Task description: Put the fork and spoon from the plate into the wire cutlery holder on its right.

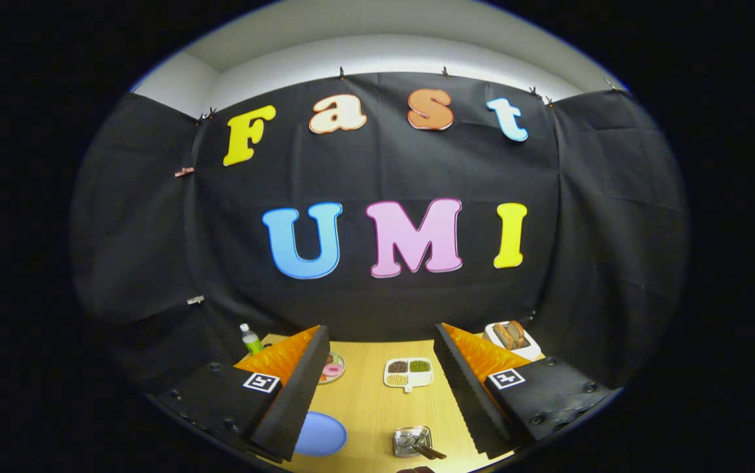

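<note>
Tool point(377, 387) fingers spread wide — ribbed pads flank a round blue plate point(320, 434) and wire holder point(411, 441).

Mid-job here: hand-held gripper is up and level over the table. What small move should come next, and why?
Probably tilt the hand-held gripper down toward the near table edge. Its fingers stand open and empty, aimed at the booth wall, while the blue plate and the wire cutlery holder to its right lie low between them. I can't make out fork or spoon on the plate from here.
</note>
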Available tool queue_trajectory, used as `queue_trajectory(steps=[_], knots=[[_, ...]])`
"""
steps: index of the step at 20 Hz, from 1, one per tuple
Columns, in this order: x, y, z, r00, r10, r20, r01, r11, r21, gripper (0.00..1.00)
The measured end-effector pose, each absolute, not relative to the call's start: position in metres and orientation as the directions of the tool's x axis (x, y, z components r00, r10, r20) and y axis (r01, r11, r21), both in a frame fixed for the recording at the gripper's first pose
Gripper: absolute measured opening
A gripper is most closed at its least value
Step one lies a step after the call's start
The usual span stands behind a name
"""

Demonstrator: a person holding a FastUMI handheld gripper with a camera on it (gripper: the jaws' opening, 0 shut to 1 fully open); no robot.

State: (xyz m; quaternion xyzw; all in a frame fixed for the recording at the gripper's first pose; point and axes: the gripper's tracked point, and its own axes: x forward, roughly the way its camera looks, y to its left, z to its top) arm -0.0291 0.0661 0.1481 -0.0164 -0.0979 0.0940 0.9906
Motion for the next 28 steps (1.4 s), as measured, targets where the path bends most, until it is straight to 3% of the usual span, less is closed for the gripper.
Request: queue_trajectory(steps=[5,11,28], knots=[[-0.04,0.074,0.127,0.956,0.166,0.244,-0.154,0.986,-0.066,0.98],[-0.036,0.061,0.086,0.96,0.007,0.28,0.014,0.997,-0.073,0.99],[-0.039,0.07,0.047,0.962,0.056,0.267,-0.052,0.998,-0.02,0.99]])
